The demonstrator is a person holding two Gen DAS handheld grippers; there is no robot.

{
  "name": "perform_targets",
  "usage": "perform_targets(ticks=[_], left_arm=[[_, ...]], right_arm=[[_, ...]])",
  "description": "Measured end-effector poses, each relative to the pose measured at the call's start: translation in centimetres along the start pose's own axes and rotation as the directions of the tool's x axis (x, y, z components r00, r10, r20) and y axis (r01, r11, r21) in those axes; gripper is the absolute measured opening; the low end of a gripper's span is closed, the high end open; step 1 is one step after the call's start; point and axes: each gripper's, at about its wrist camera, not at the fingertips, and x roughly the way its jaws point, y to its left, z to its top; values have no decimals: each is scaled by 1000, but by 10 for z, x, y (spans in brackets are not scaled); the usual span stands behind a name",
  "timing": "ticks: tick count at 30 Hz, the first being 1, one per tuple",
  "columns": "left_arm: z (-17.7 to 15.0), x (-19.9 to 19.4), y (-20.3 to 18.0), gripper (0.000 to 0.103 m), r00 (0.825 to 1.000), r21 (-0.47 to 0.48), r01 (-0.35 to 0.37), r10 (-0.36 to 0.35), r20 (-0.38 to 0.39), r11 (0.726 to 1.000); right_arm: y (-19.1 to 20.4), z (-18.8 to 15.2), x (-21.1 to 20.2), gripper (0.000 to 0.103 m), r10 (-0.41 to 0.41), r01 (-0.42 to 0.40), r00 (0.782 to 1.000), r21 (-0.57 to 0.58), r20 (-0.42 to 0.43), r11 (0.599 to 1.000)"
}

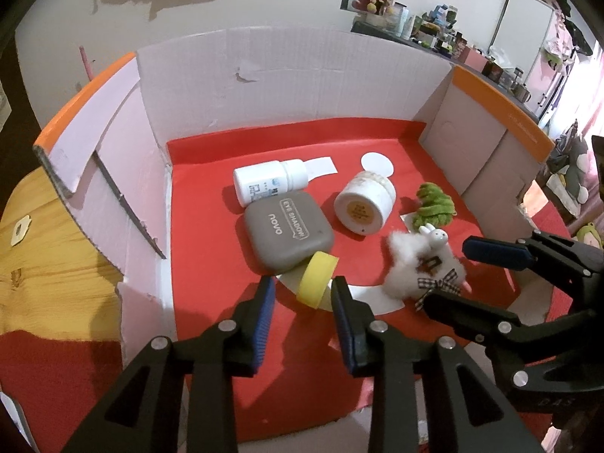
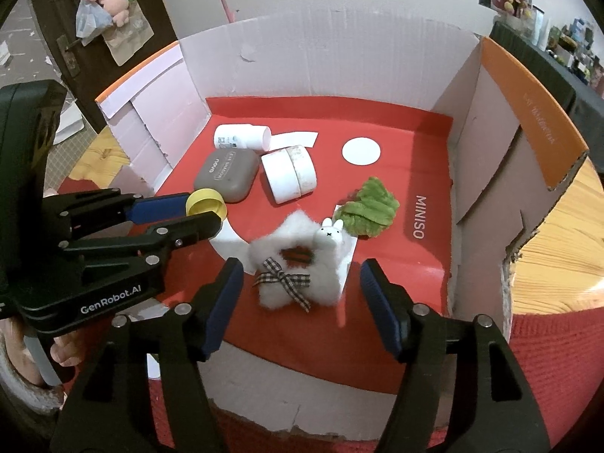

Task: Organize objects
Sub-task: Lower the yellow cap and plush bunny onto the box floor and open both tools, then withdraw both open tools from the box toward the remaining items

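Note:
A cardboard box [image 1: 302, 75] with a red floor holds all the items. A yellow cap [image 1: 315, 277] rests on its edge against a grey eye shadow case [image 1: 287, 238], between the tips of my left gripper [image 1: 302, 294]. Its jaws stand apart, with a gap on the cap's left side. My right gripper [image 2: 301, 264] is open around a fluffy white clip with a rabbit head and a checked bow [image 2: 298, 264], and its pads stay clear of the fur. A white bottle [image 1: 264, 181], a white jar [image 1: 364, 204] and a green fuzzy piece [image 1: 434, 204] lie further in.
The box walls rise on the left, back and right, and the near wall is torn low. White stickers [image 2: 361, 151] mark the red floor. A wooden table [image 1: 49, 264] with a red cloth lies around the box. A hand [image 2: 60, 355] holds the left gripper.

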Motion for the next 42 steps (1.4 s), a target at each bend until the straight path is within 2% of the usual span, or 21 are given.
perform_targets(ticks=[5, 8, 11, 13, 17, 21, 26, 29, 31, 42], left_arm=[[-3, -5, 1, 39, 1000, -7, -1, 2, 7, 1000], [-4, -8, 2, 39, 1000, -8, 1, -1, 12, 1000], [-5, -11, 2, 39, 1000, -11, 5, -5, 16, 1000], [-6, -14, 2, 46, 1000, -11, 5, -5, 22, 1000], [-7, -20, 1, 48, 999, -9, 2, -2, 36, 1000], [-10, -26, -1, 56, 998, -8, -9, 10, 55, 1000], [-13, -33, -1, 61, 998, -12, -12, 13, 69, 1000], [-15, -37, 0, 67, 997, -21, -16, 18, 81, 1000], [-16, -41, 1, 76, 995, -30, -19, 22, 92, 999], [-26, -63, -3, 89, 986, -19, -81, 83, 147, 997]], right_arm=[[0, 0, -2, 64, -2, 2, 1000, 3, 4, 1000], [1, -1, -5, 69, -2, 2, 1000, 4, 9, 1000], [2, -2, -7, 70, 0, 0, 1000, 3, 13, 1000], [3, -3, -10, 70, 0, 0, 1000, 0, 17, 1000], [6, -4, -13, 71, -13, 13, 1000, -10, 24, 1000], [8, -7, -17, 74, -15, 16, 999, -12, 30, 1000], [11, -10, -24, 77, -24, 25, 999, -18, 39, 1000], [13, -12, -30, 82, -33, 34, 998, -25, 53, 999], [15, -14, -34, 82, -39, 41, 997, -30, 60, 999], [25, -25, -53, 87, -49, 54, 995, -47, 92, 997]])
